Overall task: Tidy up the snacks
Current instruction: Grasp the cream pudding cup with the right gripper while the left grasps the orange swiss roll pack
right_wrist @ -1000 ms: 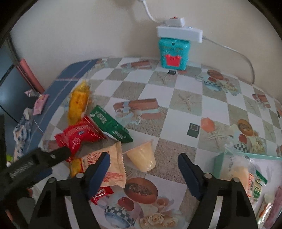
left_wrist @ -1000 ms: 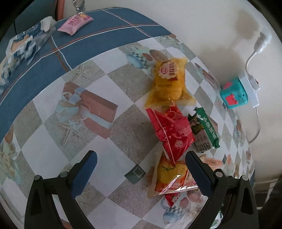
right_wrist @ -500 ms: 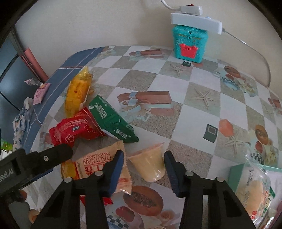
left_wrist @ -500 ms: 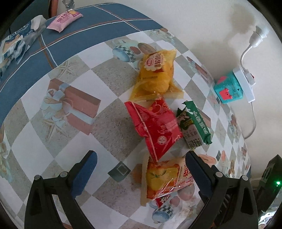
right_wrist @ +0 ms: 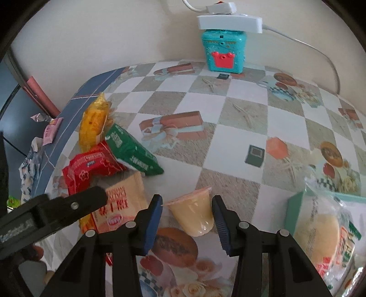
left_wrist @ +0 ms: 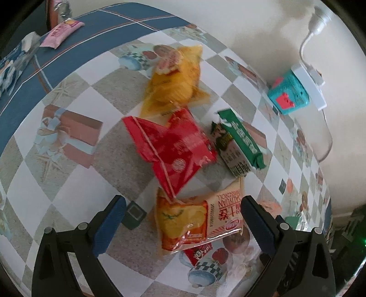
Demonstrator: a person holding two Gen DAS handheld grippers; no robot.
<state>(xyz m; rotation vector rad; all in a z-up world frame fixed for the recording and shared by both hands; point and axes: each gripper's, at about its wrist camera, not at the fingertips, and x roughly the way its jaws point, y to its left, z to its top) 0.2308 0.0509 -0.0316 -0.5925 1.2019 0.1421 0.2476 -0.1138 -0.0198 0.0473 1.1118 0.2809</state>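
A pale yellow jelly cup (right_wrist: 192,214) lies tilted on the checked tablecloth, and my right gripper (right_wrist: 187,201) is shut on it, a blue pad against each side. To its left is a pile of snacks: a yellow pack (left_wrist: 176,77), a red pack (left_wrist: 173,146), a green pack (left_wrist: 240,141) and an orange-and-cream pack (left_wrist: 196,219). My left gripper (left_wrist: 183,203) hovers open above the orange-and-cream pack, with its pads wide on either side. One of its black fingers (right_wrist: 75,203) shows in the right wrist view.
A teal bin (right_wrist: 295,205) with bagged snacks stands at the right edge. A teal toy box (right_wrist: 223,53) with a white power strip (right_wrist: 228,21) on top stands against the wall. A pink pack (left_wrist: 61,34) and a blue-white packet (left_wrist: 11,66) lie on the table's blue border.
The right jaws have narrowed from wide apart onto the jelly cup. My left gripper has slid over the snack pile and now straddles the orange-and-cream pack.
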